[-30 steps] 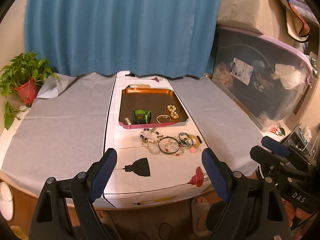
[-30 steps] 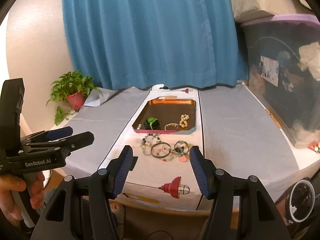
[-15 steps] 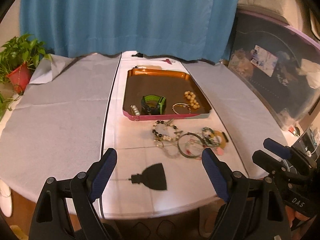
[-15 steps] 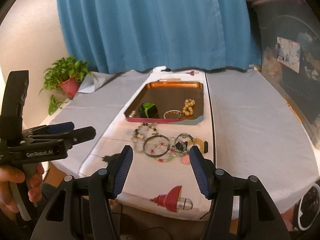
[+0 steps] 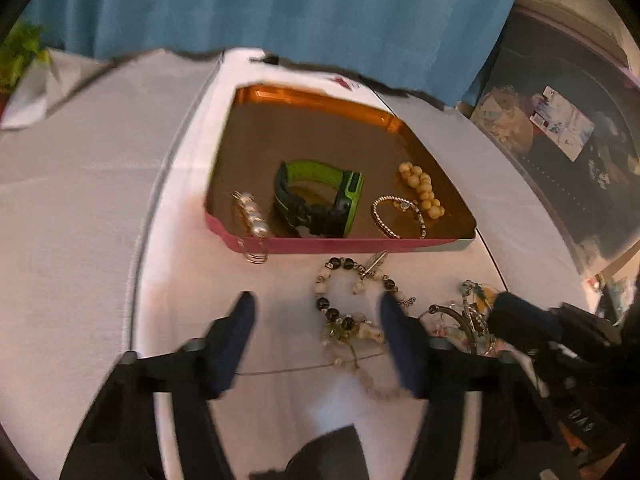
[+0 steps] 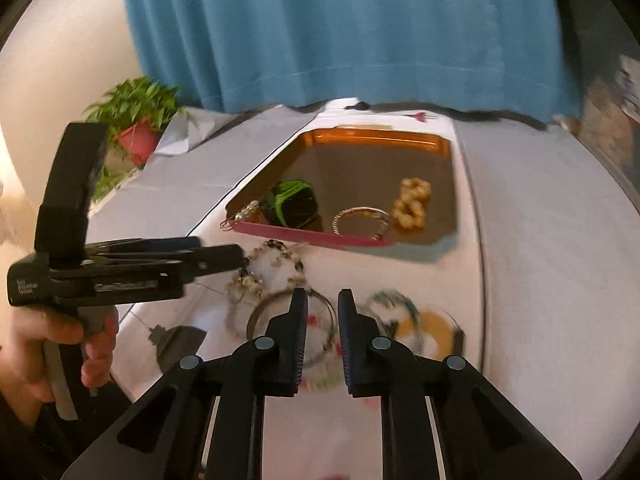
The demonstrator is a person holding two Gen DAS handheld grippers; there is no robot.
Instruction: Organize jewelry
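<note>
A copper tray [image 5: 320, 96] [image 6: 440, 146] with a pink front wall holds a green-black watch [image 5: 320, 196] [image 6: 290, 202], a cream bead bracelet [image 5: 422, 190] [image 6: 412, 202], a silver bangle [image 5: 394, 218] [image 6: 360, 220] and a pearl clip [image 5: 252, 214]. In front of it on the white cloth lie a black-and-white bead bracelet [image 5: 348, 300] [image 6: 272, 264], a dark metal bangle [image 6: 264, 312] and a yellow ring piece [image 6: 430, 326]. My left gripper [image 5: 316, 316] is open just above the bead bracelet. My right gripper [image 6: 323, 300] is open with a narrow gap, over the dark bangle, holding nothing.
A potted plant [image 6: 138, 120] stands at the table's far left. A blue curtain [image 6: 340, 28] hangs behind the table. A clear storage bin [image 5: 560, 140] stands to the right. Grey cloth [image 5: 68, 184] covers the table on both sides of the white strip.
Both grippers have moved forward and down toward the loose jewelry in front of the tray. The right gripper's jaws have narrowed a lot. The left gripper stays open.
</note>
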